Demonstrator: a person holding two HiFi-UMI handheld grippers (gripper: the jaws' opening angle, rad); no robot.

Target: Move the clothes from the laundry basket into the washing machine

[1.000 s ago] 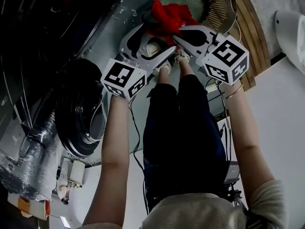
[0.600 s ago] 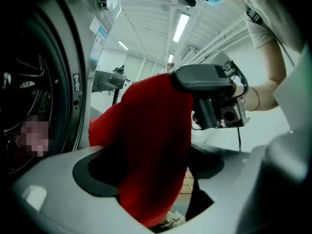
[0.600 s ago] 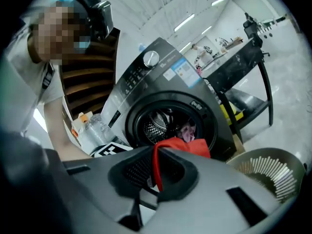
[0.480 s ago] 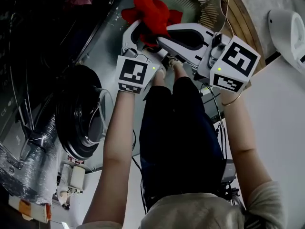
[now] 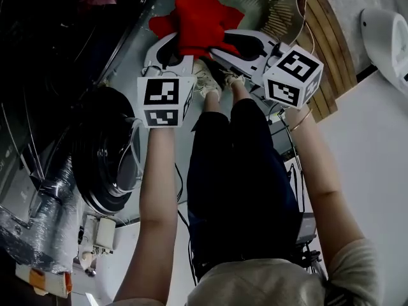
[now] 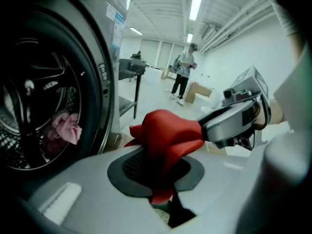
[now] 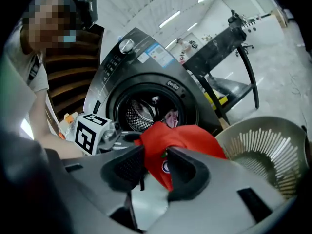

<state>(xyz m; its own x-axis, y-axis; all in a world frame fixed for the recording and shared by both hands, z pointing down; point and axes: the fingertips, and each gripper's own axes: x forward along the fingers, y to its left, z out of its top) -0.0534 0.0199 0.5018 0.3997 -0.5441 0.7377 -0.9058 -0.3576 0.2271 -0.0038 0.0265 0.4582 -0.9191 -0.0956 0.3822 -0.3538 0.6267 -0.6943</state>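
A red garment (image 5: 201, 18) hangs between my two grippers in front of the washing machine drum (image 7: 146, 108). My left gripper (image 5: 175, 43) has just been closing, and its pads now pinch a fold of the red garment (image 6: 165, 135). My right gripper (image 5: 223, 43) has just been opening. Its pads stand apart, with the red garment (image 7: 190, 140) loose between and beyond them. A pink garment (image 6: 66, 126) lies inside the drum. The laundry basket (image 7: 268, 150) sits at the right, its slatted inside bare where it shows.
The round washer door (image 5: 105, 152) hangs open at the left, beside my left arm. A black metal stand (image 7: 229, 43) is to the right of the machine. A person (image 6: 184, 72) stands far down the room. My own legs (image 5: 239, 171) are below the grippers.
The red garment has gone from the right gripper's closed jaws to the left's. The left jaws have closed on it and the right jaws have opened. Both grippers shifted left, away from the basket.
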